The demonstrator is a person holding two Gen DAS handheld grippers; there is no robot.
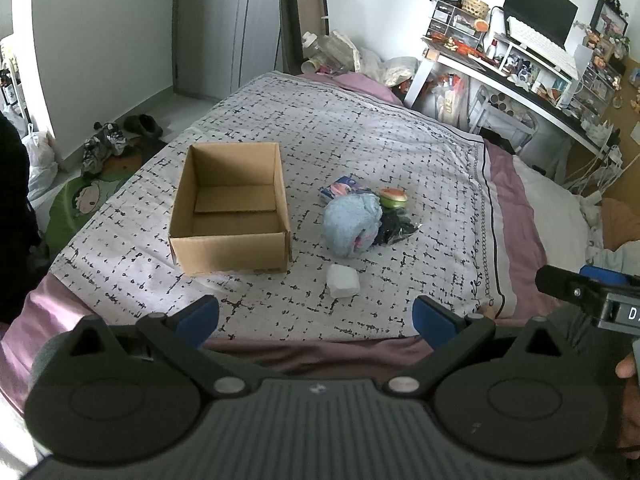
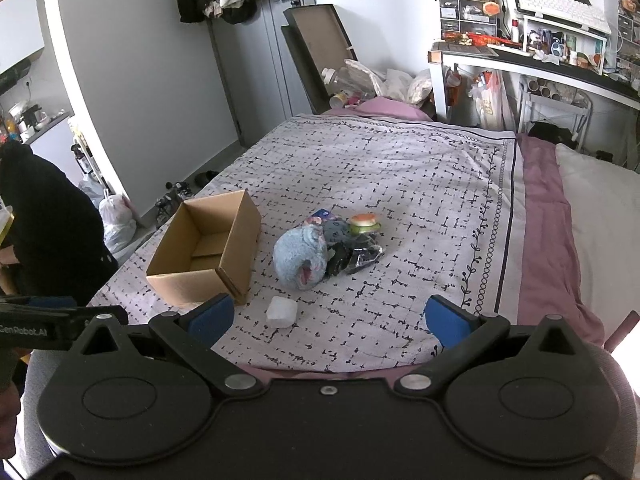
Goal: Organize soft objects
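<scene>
An empty open cardboard box [image 1: 230, 208] [image 2: 204, 254] stands on the patterned bed cover. Right of it lies a pile of soft things: a light blue fluffy bundle [image 1: 352, 218] [image 2: 300, 258], a black item in clear wrap [image 1: 396, 226] [image 2: 356, 256], a burger-shaped toy [image 1: 393, 197] [image 2: 363, 222] and a colourful packet [image 1: 340, 190]. A small white tissue pack [image 1: 342, 281] [image 2: 282, 311] lies nearer me. My left gripper [image 1: 316, 320] is open and empty at the bed's near edge. My right gripper [image 2: 328, 322] is open and empty, short of the tissue pack.
The bed cover [image 1: 360, 132] spreads wide around the pile. A white pillow [image 2: 600, 216] lies at the right. A cluttered desk [image 1: 520, 68] stands behind the bed. Shoes and bags [image 1: 108, 144] lie on the floor at left. The right gripper's body shows in the left view [image 1: 592, 292].
</scene>
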